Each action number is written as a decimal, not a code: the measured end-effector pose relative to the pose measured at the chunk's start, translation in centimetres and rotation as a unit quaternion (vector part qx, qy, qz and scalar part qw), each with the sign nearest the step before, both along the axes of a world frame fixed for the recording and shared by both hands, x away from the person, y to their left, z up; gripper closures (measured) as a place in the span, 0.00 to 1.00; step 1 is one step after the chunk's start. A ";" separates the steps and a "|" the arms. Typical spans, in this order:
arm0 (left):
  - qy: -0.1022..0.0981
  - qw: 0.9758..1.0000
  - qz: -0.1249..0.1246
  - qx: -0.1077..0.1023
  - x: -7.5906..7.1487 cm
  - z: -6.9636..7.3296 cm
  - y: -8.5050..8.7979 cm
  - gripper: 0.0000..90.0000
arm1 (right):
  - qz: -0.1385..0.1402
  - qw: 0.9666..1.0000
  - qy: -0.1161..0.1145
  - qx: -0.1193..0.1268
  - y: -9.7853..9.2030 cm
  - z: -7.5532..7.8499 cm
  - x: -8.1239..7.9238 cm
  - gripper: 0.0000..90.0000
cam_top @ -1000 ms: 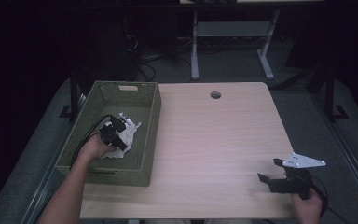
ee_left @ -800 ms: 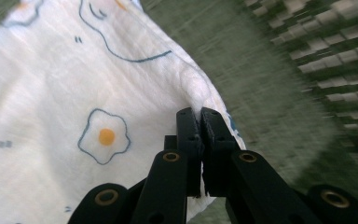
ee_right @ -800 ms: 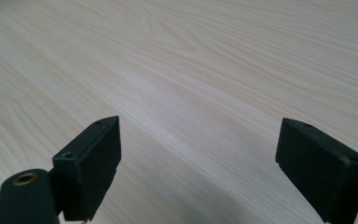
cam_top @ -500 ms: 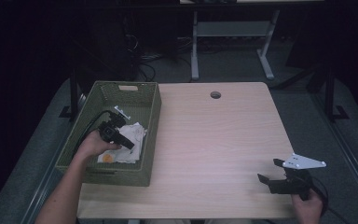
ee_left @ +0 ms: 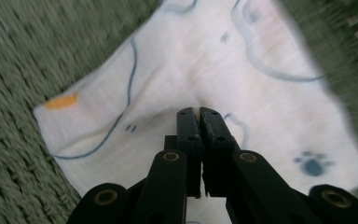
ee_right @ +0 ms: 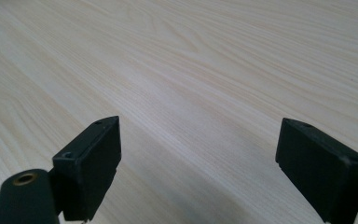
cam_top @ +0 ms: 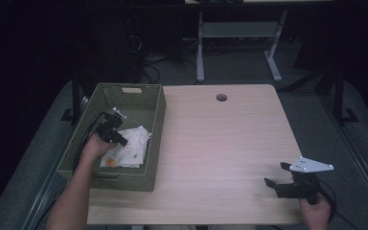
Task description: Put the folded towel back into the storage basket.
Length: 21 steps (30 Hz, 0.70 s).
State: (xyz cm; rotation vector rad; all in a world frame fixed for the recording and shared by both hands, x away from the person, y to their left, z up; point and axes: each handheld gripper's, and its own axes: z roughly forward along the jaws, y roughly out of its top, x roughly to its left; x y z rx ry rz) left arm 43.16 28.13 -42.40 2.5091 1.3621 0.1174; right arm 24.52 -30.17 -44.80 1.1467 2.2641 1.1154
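- The green woven basket walls in the left gripper on all sides; the way out is upward.
- A white printed cloth covers the basket floor under its closed jaws.
- From the right gripper, toward 9 through 12 o'clock, bare wooden table lies open.
- A small round hole sits near the far edge.

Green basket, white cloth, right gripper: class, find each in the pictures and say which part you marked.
green basket (cam_top: 155, 125), high view, the bare right wall.
white cloth (ee_left: 177, 65), left gripper view, the printed middle beyond the jaws.
right gripper (cam_top: 276, 174), high view, midway between its open fingertips.
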 end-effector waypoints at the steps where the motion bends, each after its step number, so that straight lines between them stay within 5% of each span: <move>1: 0.009 1.000 0.000 0.004 0.0 -0.5 0.1 0.97 | -0.001 1.000 0.000 0.001 0.0 0.0 0.0 0.15; 3: 0.009 1.000 0.013 -0.010 0.1 -0.4 0.2 0.97 | 0.002 1.000 -0.002 -0.001 0.1 0.0 0.1 0.15; 10: -0.005 1.000 0.000 -0.015 -0.4 1.3 0.1 0.89 | 0.003 1.000 -0.001 -0.001 0.2 0.0 0.1 0.15; 14: -0.024 0.999 0.002 -0.041 -1.1 2.7 0.1 0.88 | 0.004 1.000 -0.003 0.000 0.2 0.1 0.2 0.15; 21: -0.063 0.997 0.013 -0.037 -2.7 4.4 0.2 0.78 | 0.008 1.000 0.000 -0.002 0.7 -0.1 0.3 0.15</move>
